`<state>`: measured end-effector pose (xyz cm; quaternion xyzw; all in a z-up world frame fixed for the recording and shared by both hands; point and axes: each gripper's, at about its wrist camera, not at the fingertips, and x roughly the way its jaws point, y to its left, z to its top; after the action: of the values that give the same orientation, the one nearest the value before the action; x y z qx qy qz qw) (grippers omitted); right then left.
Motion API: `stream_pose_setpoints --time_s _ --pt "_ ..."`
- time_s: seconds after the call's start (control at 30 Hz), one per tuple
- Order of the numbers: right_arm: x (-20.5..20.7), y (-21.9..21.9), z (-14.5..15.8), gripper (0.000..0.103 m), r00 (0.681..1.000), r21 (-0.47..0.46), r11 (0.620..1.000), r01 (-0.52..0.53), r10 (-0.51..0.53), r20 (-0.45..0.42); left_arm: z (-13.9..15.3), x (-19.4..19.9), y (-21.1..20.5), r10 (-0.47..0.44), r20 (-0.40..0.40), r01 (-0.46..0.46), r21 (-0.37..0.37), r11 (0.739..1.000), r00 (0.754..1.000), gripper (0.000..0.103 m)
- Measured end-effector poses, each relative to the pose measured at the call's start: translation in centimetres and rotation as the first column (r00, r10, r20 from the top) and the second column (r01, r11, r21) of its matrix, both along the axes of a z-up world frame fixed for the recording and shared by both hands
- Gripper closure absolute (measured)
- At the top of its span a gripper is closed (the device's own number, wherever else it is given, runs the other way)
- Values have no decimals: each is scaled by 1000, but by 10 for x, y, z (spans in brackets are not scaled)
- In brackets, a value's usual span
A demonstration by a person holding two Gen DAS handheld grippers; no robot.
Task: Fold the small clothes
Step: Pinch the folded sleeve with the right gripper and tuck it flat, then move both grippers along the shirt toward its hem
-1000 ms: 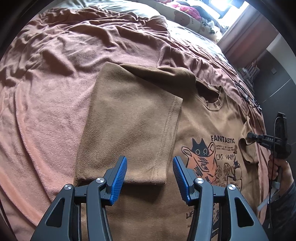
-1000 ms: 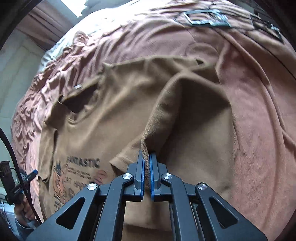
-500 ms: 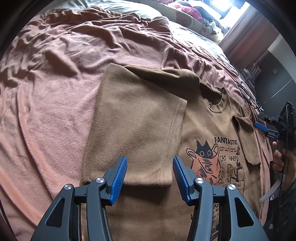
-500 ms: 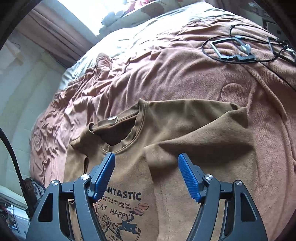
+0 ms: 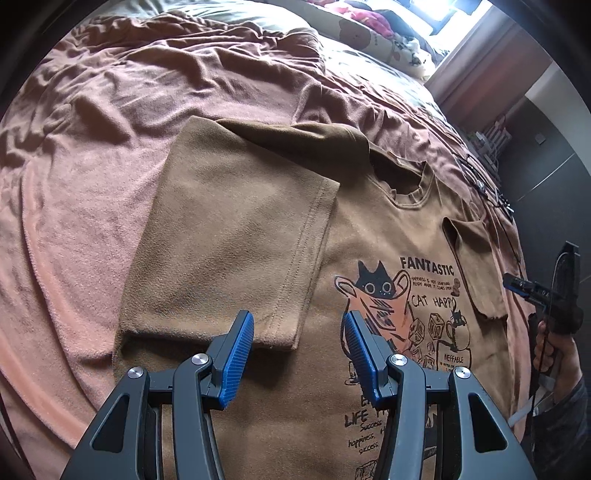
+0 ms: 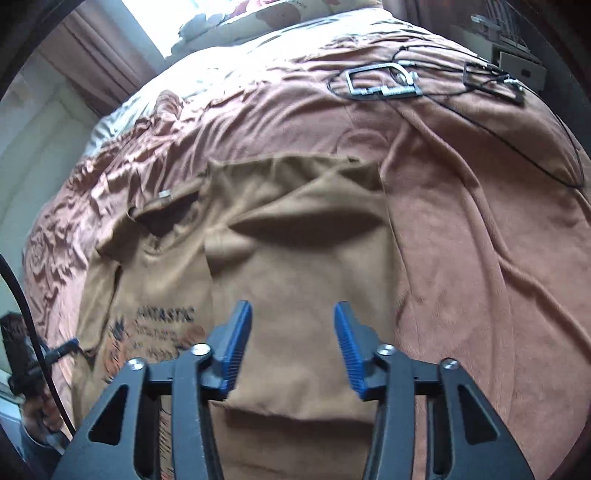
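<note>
A brown T-shirt [image 5: 369, 236] with a cat print and the word FANTASTIC lies face up on a pink blanket [image 5: 85, 192]. One sleeve [image 5: 229, 236] lies folded flat across the chest. My left gripper [image 5: 297, 354] hovers open over that sleeve's hem with nothing between its blue pads. The other sleeve [image 6: 303, 266] lies folded inward too, slightly puckered. Above it, my right gripper [image 6: 293, 343] has its jaws closing, with nothing between them. In the left wrist view the right gripper [image 5: 517, 286] shows at the far right edge.
Black cables and metal frames [image 6: 384, 83] lie on the blanket beyond the shirt's collar. Pillows [image 5: 373, 33] sit at the head of the bed by a bright window. A person's hand [image 5: 554, 354] holds the right gripper's handle at the bed's side.
My right gripper let go of the sleeve it was pinching and drew back; the sleeve now lies folded on the shirt. Its jaws spread wide, then narrowed. The left gripper shifted slightly.
</note>
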<state>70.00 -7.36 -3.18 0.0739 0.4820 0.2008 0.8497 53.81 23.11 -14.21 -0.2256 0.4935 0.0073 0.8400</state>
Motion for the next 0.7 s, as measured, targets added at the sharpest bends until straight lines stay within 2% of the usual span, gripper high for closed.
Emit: stream_pose_setpoints --time_s 0.23,0.3,0.5,0.7 --pt "-17 16 -30 70 999 -81 996 -34 31 -43 0 -11 1 5 -10 -5 11 1000 1000 49" --pt "-24 23 -30 70 999 -110 993 -49 48 -17 0 -16 4 12 -13 -11 14 1000 1000 49" --pt "-39 45 -28 73 992 -230 965 -127 126 -21 3 -28 13 32 -10 -32 16 999 999 49" --pt "-39 48 -10 75 993 -163 981 -107 112 22 7 -37 28 62 -7 -62 41 997 998 49"
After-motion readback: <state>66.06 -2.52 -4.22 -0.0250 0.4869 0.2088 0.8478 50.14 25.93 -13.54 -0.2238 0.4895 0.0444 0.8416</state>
